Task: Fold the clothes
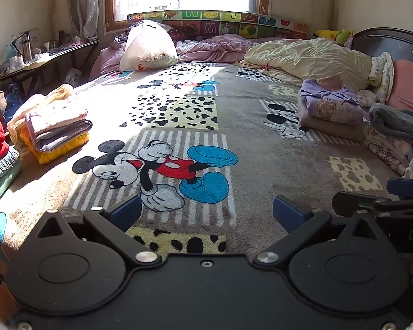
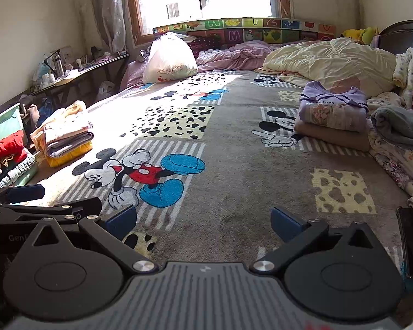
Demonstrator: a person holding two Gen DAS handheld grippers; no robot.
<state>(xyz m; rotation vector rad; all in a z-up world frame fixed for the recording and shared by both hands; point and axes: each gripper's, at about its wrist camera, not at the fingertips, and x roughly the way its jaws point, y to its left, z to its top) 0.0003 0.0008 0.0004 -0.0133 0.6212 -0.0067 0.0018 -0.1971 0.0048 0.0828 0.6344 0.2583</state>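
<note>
**Plush blanket bare, both grippers empty between garments**

Plush cartoon blanket (image 1: 234,126) covers the bed, and its near centre carries no garment. The left gripper (image 1: 205,210) hovers over this area with its blue fingers (image 1: 125,210) spread wide and nothing between them. The right gripper (image 2: 203,220) sits beside it on the right, its fingers (image 2: 286,222) likewise fully apart and empty.

Step in hand, as judged: the interval between garments. No item is laid out for folding. Finished work appears as two piles: a left stack (image 1: 55,126) at the left edge, topped by pale fabric over a yellow layer, and a purple stack (image 2: 333,115) at the far right. The purple stack's long axis runs roughly left to right, with its neckline toward the far side.

Unfolded clothes (image 1: 393,134) lie heaped at the right edge, near the purple stack, around a grey-green piece. Their orientation cannot be read; they are crumpled.

Next move, as judged: reach right to the heap, close on one garment only, draw it onto the bare centre and spread it flat before any fold.
</note>
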